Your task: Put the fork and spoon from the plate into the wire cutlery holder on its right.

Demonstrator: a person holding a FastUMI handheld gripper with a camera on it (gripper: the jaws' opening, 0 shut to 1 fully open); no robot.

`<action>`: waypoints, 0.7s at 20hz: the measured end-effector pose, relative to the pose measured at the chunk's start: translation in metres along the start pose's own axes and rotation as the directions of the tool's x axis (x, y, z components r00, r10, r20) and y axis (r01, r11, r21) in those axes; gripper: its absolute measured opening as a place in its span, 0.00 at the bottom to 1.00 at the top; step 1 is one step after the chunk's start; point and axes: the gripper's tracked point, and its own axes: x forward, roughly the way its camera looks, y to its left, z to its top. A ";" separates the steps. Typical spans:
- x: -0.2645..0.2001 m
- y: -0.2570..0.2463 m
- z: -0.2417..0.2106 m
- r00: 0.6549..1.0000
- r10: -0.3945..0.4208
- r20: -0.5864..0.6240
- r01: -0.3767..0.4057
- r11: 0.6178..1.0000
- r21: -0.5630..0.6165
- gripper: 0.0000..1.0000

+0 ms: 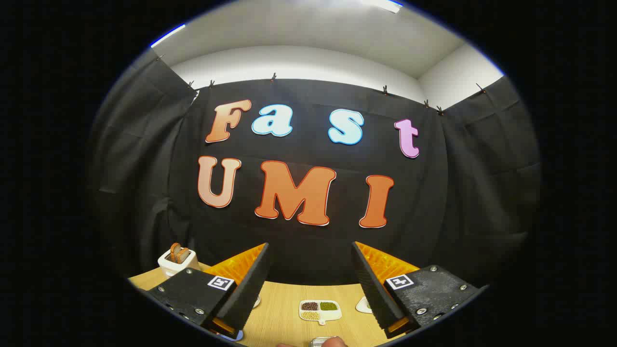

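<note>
Gripper view looks mostly at the booth wall, so the plate, fork, spoon and wire holder cannot be placed from here; reaching down blind risks striking other tableware. The gripper (311, 284) has its fingers spread wide, holding and touching nothing. Between them, farther on the wooden table (279, 303), sits a divided dish of beans (320, 310); far left stands a white toaster (177, 260).

The hand-held gripper (308, 289) was held level above the worktop (279, 313), its two fingers (250, 284) spread wide apart with nothing between them, pointing toward the far edge of the worktop.
</note>
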 end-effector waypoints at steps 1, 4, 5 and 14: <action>0.000 -0.003 0.000 1.000 -0.003 0.001 0.003 1.000 0.002 0.98; -0.004 -0.012 -0.003 1.000 -0.013 0.003 0.013 1.000 0.001 0.98; -0.004 -0.016 -0.003 1.000 -0.019 0.003 0.019 1.000 0.000 0.98; -0.010 -0.051 0.000 0.997 -0.074 0.019 0.073 0.997 0.006 0.98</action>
